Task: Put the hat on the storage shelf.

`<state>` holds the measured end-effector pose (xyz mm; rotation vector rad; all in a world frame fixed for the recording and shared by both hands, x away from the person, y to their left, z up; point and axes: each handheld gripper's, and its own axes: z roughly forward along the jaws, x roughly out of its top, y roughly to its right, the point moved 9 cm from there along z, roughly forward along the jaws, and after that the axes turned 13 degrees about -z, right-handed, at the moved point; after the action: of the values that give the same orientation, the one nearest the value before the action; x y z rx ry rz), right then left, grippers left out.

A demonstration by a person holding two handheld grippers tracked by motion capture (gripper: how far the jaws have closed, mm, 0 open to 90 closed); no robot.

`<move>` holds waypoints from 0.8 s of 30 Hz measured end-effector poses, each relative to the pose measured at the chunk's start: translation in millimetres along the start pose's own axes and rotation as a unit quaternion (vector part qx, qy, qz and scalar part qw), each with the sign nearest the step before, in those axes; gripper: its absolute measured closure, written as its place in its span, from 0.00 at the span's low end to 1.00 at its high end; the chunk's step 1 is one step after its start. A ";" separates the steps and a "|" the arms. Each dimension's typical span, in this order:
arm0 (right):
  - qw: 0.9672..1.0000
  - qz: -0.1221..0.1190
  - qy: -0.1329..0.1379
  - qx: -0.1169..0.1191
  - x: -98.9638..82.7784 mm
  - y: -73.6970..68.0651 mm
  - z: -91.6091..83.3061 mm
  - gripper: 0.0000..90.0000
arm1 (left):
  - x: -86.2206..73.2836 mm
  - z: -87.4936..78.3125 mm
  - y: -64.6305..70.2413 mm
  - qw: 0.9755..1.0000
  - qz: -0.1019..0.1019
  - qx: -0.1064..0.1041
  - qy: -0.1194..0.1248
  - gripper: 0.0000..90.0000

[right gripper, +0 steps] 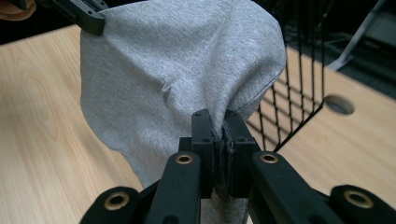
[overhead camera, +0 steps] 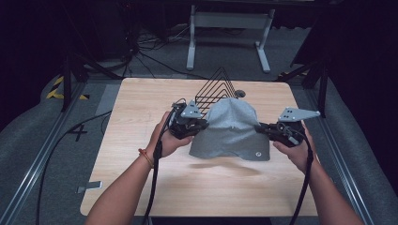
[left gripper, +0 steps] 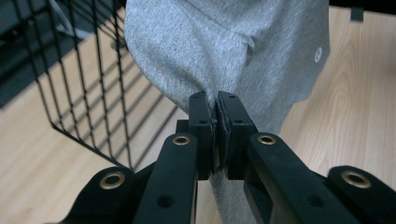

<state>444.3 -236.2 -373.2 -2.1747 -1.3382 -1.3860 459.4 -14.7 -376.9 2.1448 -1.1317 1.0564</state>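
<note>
A black wire basket (overhead camera: 213, 89) with a peaked, triangular outline stands on the far middle of the pale wooden table (overhead camera: 141, 187), and whether it holds anything cannot be told behind the cloth. A grey knit garment (overhead camera: 232, 129), soft and finely ribbed, hangs above the table just in front of the basket, stretched left to right with its lower edge drooping. The left gripper (overhead camera: 192, 125) is clamped on its left edge and the right gripper (overhead camera: 264, 129) on its right edge.
</note>
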 end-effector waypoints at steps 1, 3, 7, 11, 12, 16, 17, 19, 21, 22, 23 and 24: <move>1.000 -0.003 0.003 -0.001 4.4 1.1 -2.6 0.95 | 5.6 -4.3 0.3 1.000 0.001 0.003 0.006 0.95; 1.000 -0.011 0.008 -0.009 14.3 4.6 -8.3 0.95 | 16.2 -11.5 0.3 1.000 0.005 0.003 0.014 0.95; 0.999 -0.020 0.023 -0.021 33.3 13.4 -17.6 0.95 | 35.6 -20.7 -3.0 0.999 0.004 0.004 0.032 0.95; 0.999 -0.019 0.032 -0.032 51.6 26.4 -21.9 0.95 | 52.3 -23.6 -8.7 0.999 0.006 0.009 0.038 0.95; 0.999 -0.021 0.032 -0.036 55.3 29.7 -21.8 0.95 | 57.5 -24.5 -9.9 0.999 0.008 0.011 0.043 0.95; 0.998 -0.027 0.042 -0.044 76.7 40.2 -23.8 0.95 | 81.7 -33.0 -14.0 0.998 0.005 0.007 0.063 0.95; 0.997 -0.028 0.044 -0.048 82.2 43.4 -24.8 0.95 | 87.6 -35.6 -16.3 0.998 0.006 0.011 0.066 0.95; 0.997 -0.031 0.048 -0.055 91.8 50.3 -27.4 0.95 | 98.5 -39.7 -19.6 0.997 0.006 0.015 0.074 0.95; 0.996 -0.025 0.062 -0.058 105.5 59.0 -31.5 0.95 | 110.8 -44.6 -24.6 0.997 0.008 0.021 0.080 0.95; 0.996 -0.026 0.065 -0.061 109.7 62.2 -32.2 0.95 | 118.2 -46.9 -27.7 0.996 0.006 0.023 0.085 0.95; 0.995 -0.029 0.064 -0.067 115.7 67.7 -32.4 0.95 | 123.8 -48.8 -30.9 0.996 0.008 0.028 0.086 0.95; 0.995 -0.028 0.063 -0.069 120.0 71.2 -32.1 0.95 | 129.4 -50.3 -33.9 0.995 0.009 0.031 0.089 0.95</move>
<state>497.4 -226.9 -240.6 -2.1069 -1.3022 -1.6542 513.8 -20.7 -244.8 2.0436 -1.0477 1.2794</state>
